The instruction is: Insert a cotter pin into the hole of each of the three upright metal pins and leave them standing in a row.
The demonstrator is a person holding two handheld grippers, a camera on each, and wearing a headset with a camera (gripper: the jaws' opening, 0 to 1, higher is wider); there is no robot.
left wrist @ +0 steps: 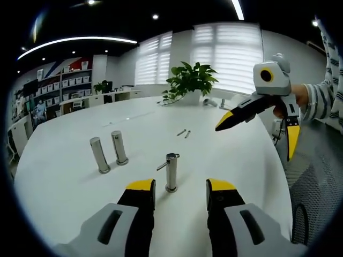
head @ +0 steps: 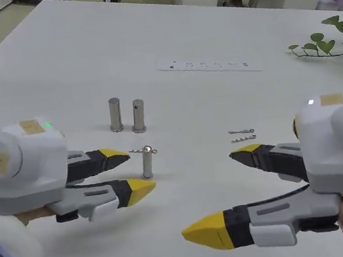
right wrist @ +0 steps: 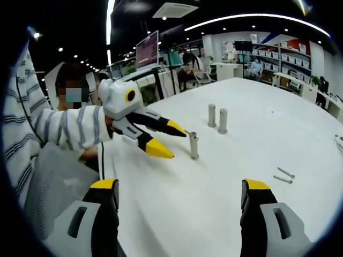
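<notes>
We are holding the left hand-held gripper (head: 141,171) and right hand-held gripper (head: 208,193) open and empty, one pin (head: 147,164) fitted, two bare pins (head: 115,114) at its eleven o'clock, two loose cotter pins (head: 242,132) at three o'clock.

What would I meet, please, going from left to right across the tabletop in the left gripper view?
First bare metal pin → second bare metal pin → metal pin fitted with a cotter pin → two loose cotter pins → the right gripper, jaws open.
</notes>
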